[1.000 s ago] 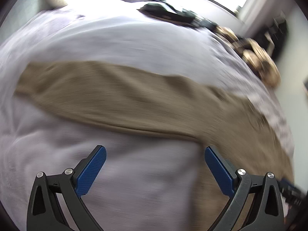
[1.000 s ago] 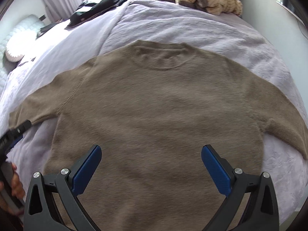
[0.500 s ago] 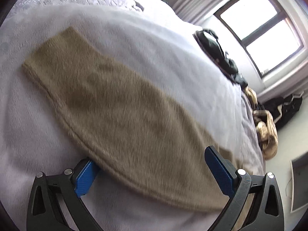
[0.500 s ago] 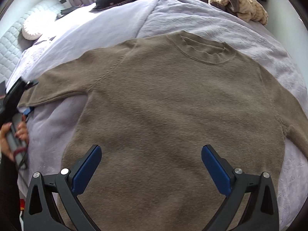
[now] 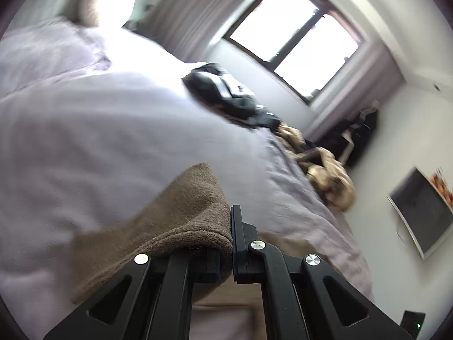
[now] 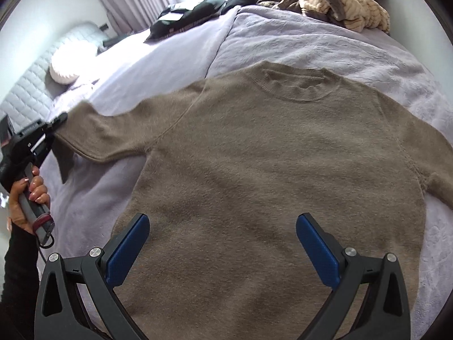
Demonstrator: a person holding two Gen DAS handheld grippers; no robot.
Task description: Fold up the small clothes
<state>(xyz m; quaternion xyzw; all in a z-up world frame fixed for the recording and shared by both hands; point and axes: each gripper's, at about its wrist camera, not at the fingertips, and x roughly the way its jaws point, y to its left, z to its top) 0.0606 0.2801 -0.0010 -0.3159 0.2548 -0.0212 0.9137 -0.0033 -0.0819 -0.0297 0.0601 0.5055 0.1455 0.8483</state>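
Brown sweater (image 6: 269, 170) lies flat on the bed (image 6: 297, 45), nothing folded yet. My left gripper (image 5: 230, 243) is clamped on its sleeve cuff (image 5: 195, 215); right gripper (image 6: 223, 243) hovers spread over the hem.

Window (image 5: 294, 39) glare, motion blur, dark fisheye edges

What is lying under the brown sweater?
The brown sweater lies flat on a lilac blanket that covers the bed; the blanket shows all around it. Whether anything else lies beneath the sweater cannot be seen, because the knit covers it.
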